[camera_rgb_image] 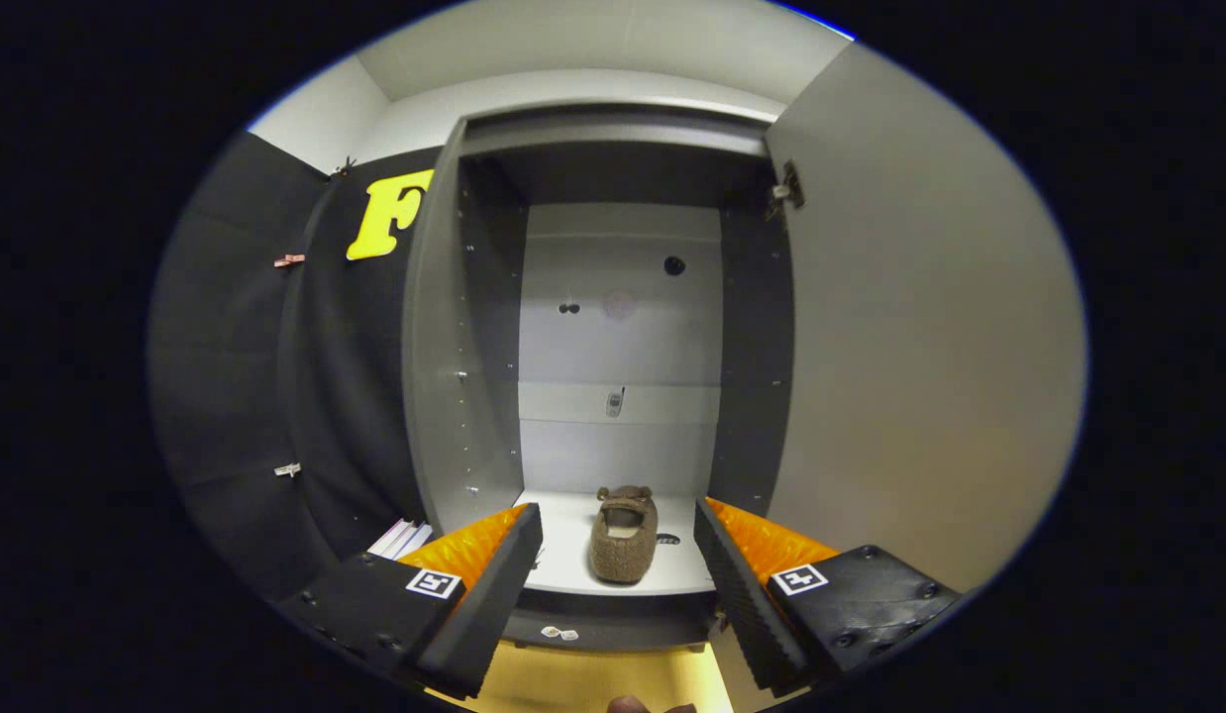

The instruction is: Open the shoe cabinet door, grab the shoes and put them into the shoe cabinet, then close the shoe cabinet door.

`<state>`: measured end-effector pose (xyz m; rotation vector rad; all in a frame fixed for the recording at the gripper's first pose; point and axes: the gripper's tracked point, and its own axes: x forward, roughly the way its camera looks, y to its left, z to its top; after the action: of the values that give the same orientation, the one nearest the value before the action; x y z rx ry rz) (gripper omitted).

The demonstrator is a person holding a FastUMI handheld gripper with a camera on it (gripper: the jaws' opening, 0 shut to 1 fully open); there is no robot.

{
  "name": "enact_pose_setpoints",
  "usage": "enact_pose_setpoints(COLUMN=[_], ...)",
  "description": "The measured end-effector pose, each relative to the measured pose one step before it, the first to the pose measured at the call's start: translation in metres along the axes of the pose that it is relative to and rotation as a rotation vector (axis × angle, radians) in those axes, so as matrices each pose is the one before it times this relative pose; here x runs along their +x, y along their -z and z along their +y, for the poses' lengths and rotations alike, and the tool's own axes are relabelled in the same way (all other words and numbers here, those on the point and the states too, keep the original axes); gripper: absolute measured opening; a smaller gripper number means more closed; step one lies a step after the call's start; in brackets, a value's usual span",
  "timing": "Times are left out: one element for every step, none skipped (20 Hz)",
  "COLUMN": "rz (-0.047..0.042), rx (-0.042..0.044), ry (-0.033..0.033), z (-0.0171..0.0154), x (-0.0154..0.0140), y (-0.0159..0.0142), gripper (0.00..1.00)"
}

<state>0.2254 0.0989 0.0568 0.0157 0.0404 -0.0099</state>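
Our tool (618,569) is spread wide with nothing between its fingers, low in the frame, facing the tall grey shoe cabinet (613,327). Its flat grey door (920,337) stands swung open on the right side. A brown fuzzy slipper (623,537) already sits on the pale bottom shelf (573,564), at lower centre, between and beyond the fingers. We judge the door-closing step is due: we should draw back clear, go round the door's free edge, and push it steadily shut.
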Motion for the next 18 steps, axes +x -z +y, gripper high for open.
enact_pose_setpoints(rz=[-0.01271, -0.01229, -0.00466, -0.01392, -0.00748, -0.01665, -0.00226, -0.00092, -0.00169, -0.0026, -0.00481, -0.00093, -0.00378, 0.00064, -0.00749, -0.00816, -0.00131, -0.0049], rx=[0.00371, 0.00126, 0.00223, 0.00236, 0.00126, 0.00331, -0.00153, -0.00227, -0.00191, 0.0008, -0.00061, -0.00333, -0.00041, 0.00619, 0.00265, -0.00849, -0.00938, 0.00114], ry=[0.00343, -0.00463, 0.00304, -0.00459, 0.00553, -0.0042, -0.00413, -0.00433, 0.00009, -0.00397, 0.00103, 0.00725, 0.00476, -0.00096, -0.00372, 0.00159, 0.00883, 0.01291], z=[-0.00267, -0.00137, -0.00381, -0.00248, -0.00438, -0.00197, -0.0034, -0.00442, -0.00536, -0.00588, -0.00661, -0.01109, -0.0093, -0.0066, -0.00696, -0.0091, -0.00988, -0.01492], x=[-0.01625, -0.01507, -0.01312, -0.01463, -0.01452, -0.01254, -0.01234, -0.01146, -0.01072, -0.01075, -0.01035, -0.01029, -0.01042, -0.01007, -0.00727, -0.0057, -0.00199, -0.01005], y=[-0.00348, -0.00397, -0.00238, -0.00427, -0.00476, -0.00408, -0.00175, -0.00038, -0.00107, -0.00104, -0.00082, -0.00023, -0.00122, -0.00255, -0.00412, -0.00445, 0.00017, -0.00492], gripper=[0.98, 0.98, 0.98, 0.98, 0.98, 0.98, 0.98, 0.98, 0.98, 0.98, 0.98, 0.98, 0.97, 0.98, 0.98, 0.98, 0.97, 0.97])
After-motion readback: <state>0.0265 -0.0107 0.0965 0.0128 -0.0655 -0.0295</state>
